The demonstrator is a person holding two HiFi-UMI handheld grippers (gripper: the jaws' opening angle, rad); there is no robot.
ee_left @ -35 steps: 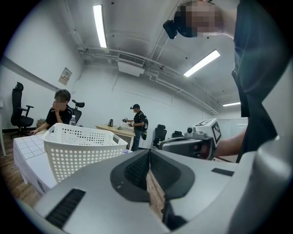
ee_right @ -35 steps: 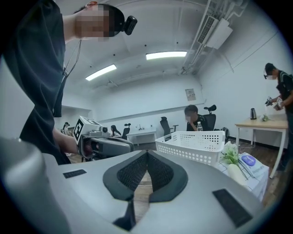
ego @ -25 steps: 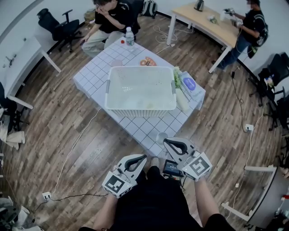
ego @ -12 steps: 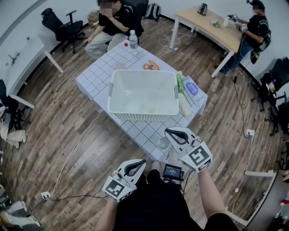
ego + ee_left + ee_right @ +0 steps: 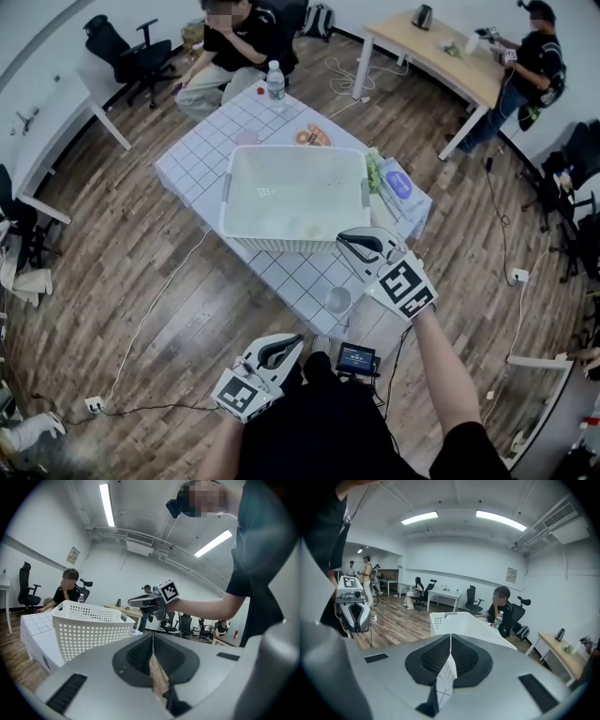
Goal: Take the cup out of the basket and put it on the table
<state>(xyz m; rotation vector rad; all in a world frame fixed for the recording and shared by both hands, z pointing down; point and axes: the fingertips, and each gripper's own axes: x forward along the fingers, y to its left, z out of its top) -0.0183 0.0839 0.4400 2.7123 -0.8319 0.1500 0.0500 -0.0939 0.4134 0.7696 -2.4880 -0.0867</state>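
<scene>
A clear cup [image 5: 337, 300] stands upright on the white grid table [image 5: 192, 159], at its near corner. The white perforated basket [image 5: 293, 197] sits in the table's middle; pale shapes lie at its near wall, too faint to name. My right gripper [image 5: 343, 237] hovers at the basket's near right corner, above the cup, jaws shut and empty. My left gripper [image 5: 298, 339] hangs low by my body, off the table, jaws shut with nothing in them. The left gripper view shows the basket [image 5: 89, 625] and the right gripper [image 5: 150, 603] beyond its closed jaws.
A water bottle [image 5: 275, 82] and a small plate [image 5: 312, 137] stand behind the basket. Packets [image 5: 394, 183] lie along its right side. A person [image 5: 239, 42] sits at the far edge. A small screen device [image 5: 356, 358] lies on the floor by my feet.
My right gripper has moved forward from beside the cup to the basket's near right corner. The left gripper has sunk slightly toward my body. The cup has stayed in place.
</scene>
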